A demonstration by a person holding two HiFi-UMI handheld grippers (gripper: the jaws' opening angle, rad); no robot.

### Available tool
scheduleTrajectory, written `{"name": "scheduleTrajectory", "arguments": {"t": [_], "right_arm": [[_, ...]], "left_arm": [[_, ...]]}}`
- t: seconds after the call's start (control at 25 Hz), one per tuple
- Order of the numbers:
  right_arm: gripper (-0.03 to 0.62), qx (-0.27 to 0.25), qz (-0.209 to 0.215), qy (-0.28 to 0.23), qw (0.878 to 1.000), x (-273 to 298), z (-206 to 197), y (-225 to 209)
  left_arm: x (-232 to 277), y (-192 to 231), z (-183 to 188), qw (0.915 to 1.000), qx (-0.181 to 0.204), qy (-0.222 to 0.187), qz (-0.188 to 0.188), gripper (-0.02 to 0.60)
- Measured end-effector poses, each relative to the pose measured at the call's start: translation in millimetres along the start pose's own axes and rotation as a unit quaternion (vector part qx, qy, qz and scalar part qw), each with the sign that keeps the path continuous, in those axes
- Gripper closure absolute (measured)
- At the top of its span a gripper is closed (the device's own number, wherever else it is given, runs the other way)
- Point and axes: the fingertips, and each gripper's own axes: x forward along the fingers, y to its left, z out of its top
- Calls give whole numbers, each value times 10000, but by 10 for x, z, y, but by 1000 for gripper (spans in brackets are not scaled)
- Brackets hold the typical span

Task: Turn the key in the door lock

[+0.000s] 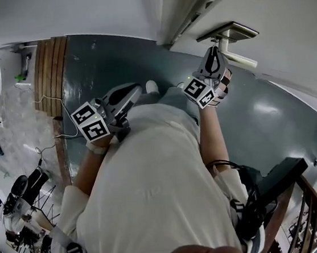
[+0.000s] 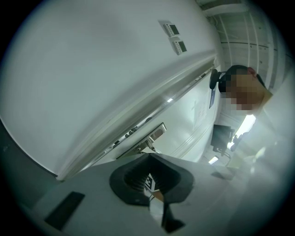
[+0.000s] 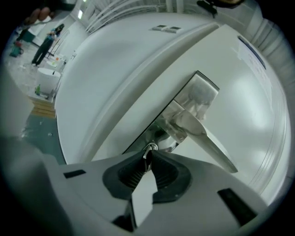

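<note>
A small metal key [image 3: 148,148] sits in the lock [image 3: 159,134] just under the silver lever handle [image 3: 207,138] of the white door [image 3: 244,87]. My right gripper [image 3: 148,155] is shut on the key's head, its black tips pinching it from both sides. The head view shows that gripper [image 1: 214,59] raised against the handle plate [image 1: 233,31]. My left gripper [image 1: 125,96] hangs back in front of my body, shut and holding nothing. From the left gripper [image 2: 150,156] view, the handle plate [image 2: 152,134] lies a little way ahead.
The door frame [image 2: 138,115] runs beside the lock. A dark green floor [image 1: 260,116] lies below, with a wooden strip [image 1: 51,73] and cluttered gear [image 1: 19,209] at the left. A dark stand [image 1: 279,177] is at the lower right. A person [image 2: 242,87] stands further along the wall.
</note>
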Motion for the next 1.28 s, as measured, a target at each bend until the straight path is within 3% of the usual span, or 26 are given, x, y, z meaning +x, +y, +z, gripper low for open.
{"name": "scheduleTrajectory", "arguments": {"t": [0.2, 0.44, 0.8, 0.88, 1.04, 1.28], "right_arm": [[543, 1046, 178, 7, 9944, -43, -9, -86], [543, 2271, 468, 21, 9728, -24, -41, -117], [545, 3840, 923, 71, 9187, -22, -171, -137], [545, 4261, 1018, 62, 8989, -24, -169, -150], [546, 5289, 1237, 12, 8396, -18, -175, -162], [546, 6253, 1526, -9, 7653, -27, -186, -156]], "left_arm": [[2, -59, 0, 10000, -9, 11, -36, 574], [41, -40, -19, 10000, -58, 33, -59, 574], [82, -22, -51, 9999, -93, 43, -85, 574], [86, -28, -41, 9999, -89, 47, -92, 574], [91, -20, -31, 9999, -96, 41, -97, 574], [83, -13, -56, 9999, -108, 32, -90, 574]]}}
